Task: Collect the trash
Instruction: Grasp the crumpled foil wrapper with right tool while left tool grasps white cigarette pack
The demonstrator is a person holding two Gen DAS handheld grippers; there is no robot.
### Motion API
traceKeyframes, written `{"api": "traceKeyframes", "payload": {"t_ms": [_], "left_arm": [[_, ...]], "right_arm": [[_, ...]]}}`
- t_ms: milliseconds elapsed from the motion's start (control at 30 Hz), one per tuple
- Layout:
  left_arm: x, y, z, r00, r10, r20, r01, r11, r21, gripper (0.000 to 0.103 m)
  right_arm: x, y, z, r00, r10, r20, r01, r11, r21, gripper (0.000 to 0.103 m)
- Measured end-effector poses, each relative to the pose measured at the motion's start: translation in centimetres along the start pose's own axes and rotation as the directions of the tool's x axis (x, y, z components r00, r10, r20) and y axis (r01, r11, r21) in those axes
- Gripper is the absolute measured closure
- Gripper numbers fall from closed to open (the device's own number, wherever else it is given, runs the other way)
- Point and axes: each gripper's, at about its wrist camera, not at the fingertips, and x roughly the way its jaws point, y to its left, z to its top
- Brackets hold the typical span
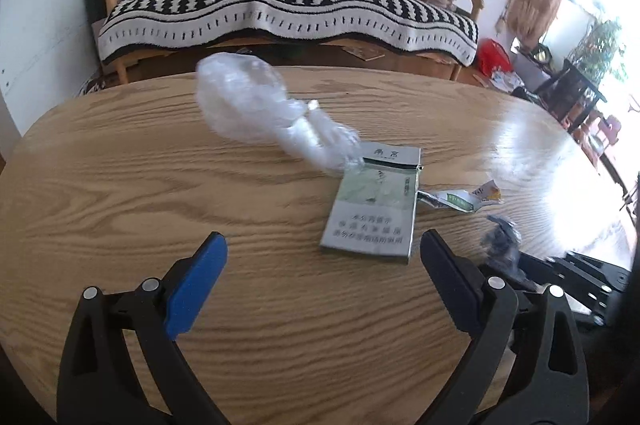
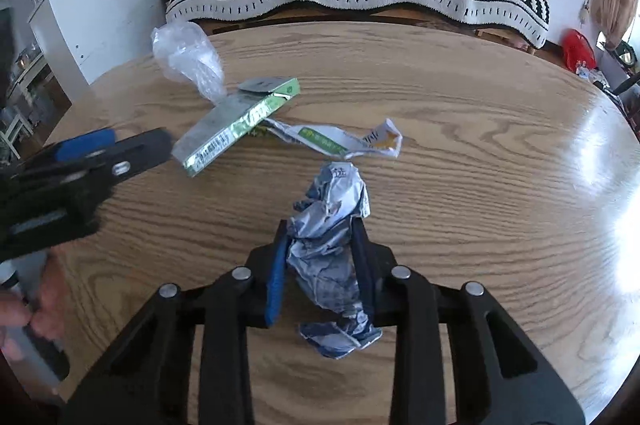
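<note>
1. While the right gripper (image 2: 320,237) has its blue pads clenched on the crumpled blue-and-white foil wrapper (image 2: 334,245), the step in hand looks like securing that piece for lifting off the oval light-wood table (image 2: 480,225); no earlier view is given, so only the grasp itself can be stated.
2. To do it well, I judge the pinch should stay at the wrapper's thick middle, since the loose tail below the pads could snag or tear.
3. Lift straight up, so the torn green-and-white paper strip (image 2: 340,141), lying just beyond the wrapper, is not dragged along.
4. The left gripper (image 1: 324,245) stands released, jaws wide and holding nothing, its right finger just beside the flat silver-green cigarette box (image 1: 372,209).
5. Beyond the box, touching its far end, lies a crumpled clear plastic bag (image 1: 248,101).
6. Both tools point steeply down at the tabletop; in the right wrist view a hand (image 2: 24,309) grips the left tool's handle, left of the wrapper.
7. No bin is in view.
</note>
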Motion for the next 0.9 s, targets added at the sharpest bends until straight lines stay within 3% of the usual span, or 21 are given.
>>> {"api": "traceKeyframes", "payload": {"t_ms": [267,333,367,700,867,900], "left_arm": [[3.0,-1.6,0.5,0.999,0.004,-0.045,-0.003,1.000,0.022,0.010],[3.2,-1.8,0.4,0.998,-0.002,-0.055,0.004,1.000,0.028,0.026],[3.4,-2.0,0.4,0.998,-0.006,-0.069,0.008,0.999,0.034,0.043],[-0.3,-4.5,0.0,1.000,-0.002,-0.008,0.003,0.992,0.126,0.047],[-4.2,-6.9,-0.2,0.998,-0.051,0.023,0.046,0.984,0.169,0.049],[-4.9,-7.5,-0.4,0.998,-0.062,0.027,0.057,0.983,0.177,0.054]], "right_arm": [[-3.2,-1.7,-1.0,1.000,0.029,0.011,-0.030,0.999,0.014,0.072],[-4.0,-2.2,-1.2,0.999,0.030,0.017,-0.030,0.999,0.014,0.072],[-4.3,-2.3,-1.3,0.999,0.028,0.020,-0.028,1.000,0.013,0.072],[-7.8,-4.2,-2.5,0.999,0.017,0.051,-0.019,0.999,0.039,0.072],[-10.8,-6.4,-3.0,0.997,0.010,0.081,-0.015,0.997,0.070,0.072],[-11.7,-7.2,-3.3,0.996,0.004,0.089,-0.011,0.997,0.083,0.072]]}}
